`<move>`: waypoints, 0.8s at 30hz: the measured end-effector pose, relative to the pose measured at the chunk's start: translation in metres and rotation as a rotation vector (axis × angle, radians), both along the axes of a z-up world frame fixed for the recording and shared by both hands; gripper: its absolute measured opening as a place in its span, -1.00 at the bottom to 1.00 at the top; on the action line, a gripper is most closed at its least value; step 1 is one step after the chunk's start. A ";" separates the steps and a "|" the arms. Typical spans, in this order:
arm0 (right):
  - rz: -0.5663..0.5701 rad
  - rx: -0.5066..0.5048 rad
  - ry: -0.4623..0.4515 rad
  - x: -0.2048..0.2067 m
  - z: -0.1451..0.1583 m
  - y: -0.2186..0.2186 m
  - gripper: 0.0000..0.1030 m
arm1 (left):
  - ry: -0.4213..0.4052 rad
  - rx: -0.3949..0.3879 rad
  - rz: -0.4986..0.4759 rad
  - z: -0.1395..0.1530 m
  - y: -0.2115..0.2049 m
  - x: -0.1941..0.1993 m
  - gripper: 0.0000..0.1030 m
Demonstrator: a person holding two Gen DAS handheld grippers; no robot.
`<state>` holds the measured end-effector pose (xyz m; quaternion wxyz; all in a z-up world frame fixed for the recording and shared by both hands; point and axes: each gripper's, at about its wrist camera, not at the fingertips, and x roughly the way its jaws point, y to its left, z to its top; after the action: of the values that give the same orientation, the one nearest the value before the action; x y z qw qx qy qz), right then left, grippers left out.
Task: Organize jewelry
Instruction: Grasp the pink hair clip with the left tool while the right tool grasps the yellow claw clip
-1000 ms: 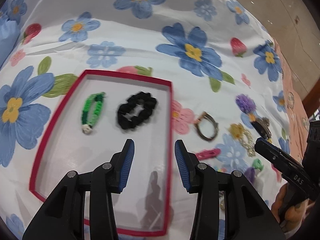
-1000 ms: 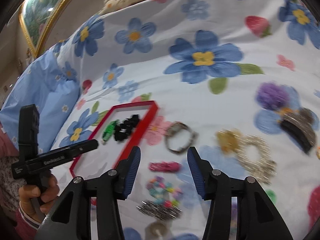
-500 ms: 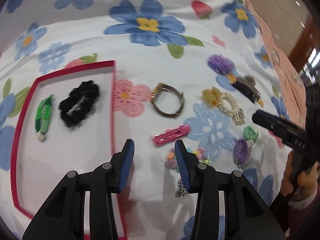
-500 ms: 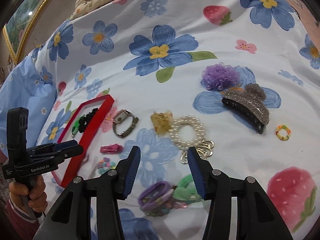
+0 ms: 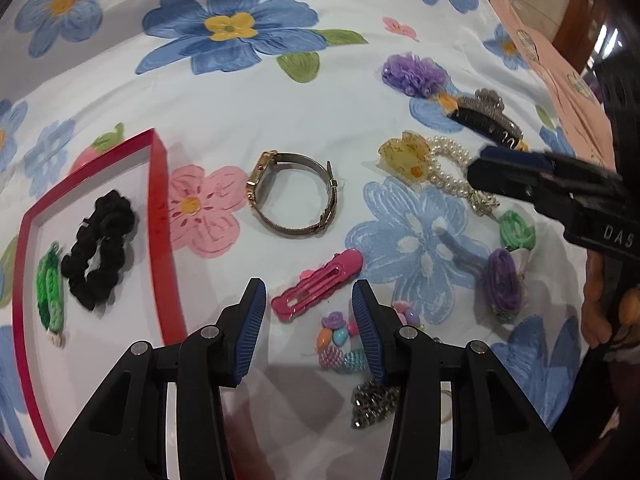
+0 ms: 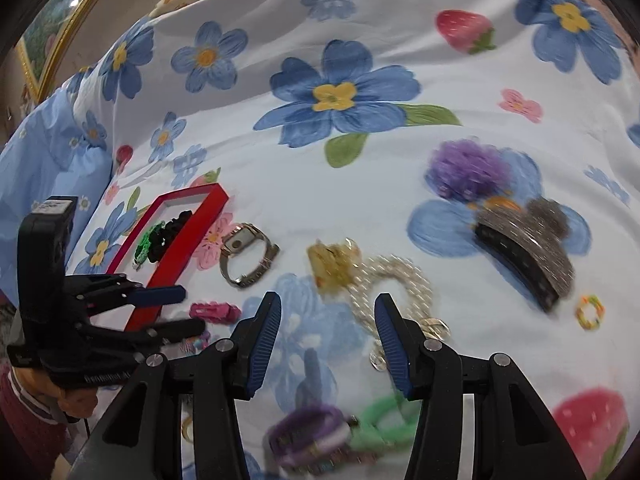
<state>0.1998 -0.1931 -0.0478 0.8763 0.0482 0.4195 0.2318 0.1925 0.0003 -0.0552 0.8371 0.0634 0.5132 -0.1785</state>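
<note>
A red-rimmed tray (image 5: 160,208) at the left holds a black scrunchie (image 5: 100,248) and a green braided band (image 5: 50,292). Loose on the flowered sheet lie a watch (image 5: 260,180), a pink hair clip (image 5: 320,284), a colourful beaded bracelet (image 5: 340,340) and a pearl bracelet (image 6: 392,280). My left gripper (image 5: 308,292) hovers over the pink clip's near end, its jaws opening, pads touching nothing. My right gripper (image 6: 328,304) stands open and empty, just short of the pearl bracelet.
Further right lie a yellow claw clip (image 5: 404,156), a purple fabric flower (image 5: 412,72), a glittery claw clip (image 6: 524,256), green (image 5: 516,232) and purple hair ties (image 5: 502,280), a rhinestone piece (image 5: 372,404) and a small beaded ring (image 6: 588,312). A blue pillow (image 6: 48,160) lies at the left.
My left gripper has swung right from over the tray to the pink clip and rolled. My right gripper has shifted right and down, from the watch and beads towards the pearl bracelet.
</note>
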 end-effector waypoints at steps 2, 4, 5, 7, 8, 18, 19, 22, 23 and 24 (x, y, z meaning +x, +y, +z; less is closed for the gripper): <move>0.016 -0.012 -0.004 0.008 -0.002 0.008 -0.02 | 0.010 0.007 -0.008 -0.005 -0.001 0.005 -0.15; 0.021 -0.019 0.000 0.017 -0.004 0.012 -0.02 | 0.024 0.008 -0.015 -0.010 -0.001 0.010 -0.15; 0.022 -0.021 0.003 0.020 -0.006 0.013 -0.02 | 0.030 0.007 -0.017 -0.012 -0.002 0.011 -0.15; 0.028 -0.027 0.018 0.028 -0.010 0.016 -0.02 | 0.035 0.006 -0.019 -0.016 -0.002 0.013 -0.15; 0.031 -0.029 0.024 0.031 -0.012 0.017 -0.02 | 0.034 0.003 -0.020 -0.016 -0.002 0.013 -0.15; 0.009 0.039 0.059 0.036 -0.021 0.013 -0.42 | 0.015 -0.064 0.008 -0.009 0.006 0.007 -0.59; 0.006 0.047 0.056 0.034 -0.019 0.012 -0.42 | 0.010 -0.082 0.015 -0.007 0.008 0.004 -0.62; 0.004 0.075 0.046 0.027 -0.014 0.010 -0.42 | -0.007 -0.104 0.050 0.000 0.013 -0.002 -0.62; 0.001 0.081 0.040 0.024 -0.012 0.010 -0.42 | -0.011 -0.117 0.061 0.003 0.016 -0.004 -0.62; 0.004 0.091 0.037 0.021 -0.009 0.010 -0.42 | -0.015 -0.127 0.070 0.005 0.018 -0.005 -0.62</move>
<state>0.2207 -0.1831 -0.0572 0.8649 0.0916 0.4248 0.2513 0.1875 0.0180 -0.0500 0.8491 -0.0063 0.4963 -0.1806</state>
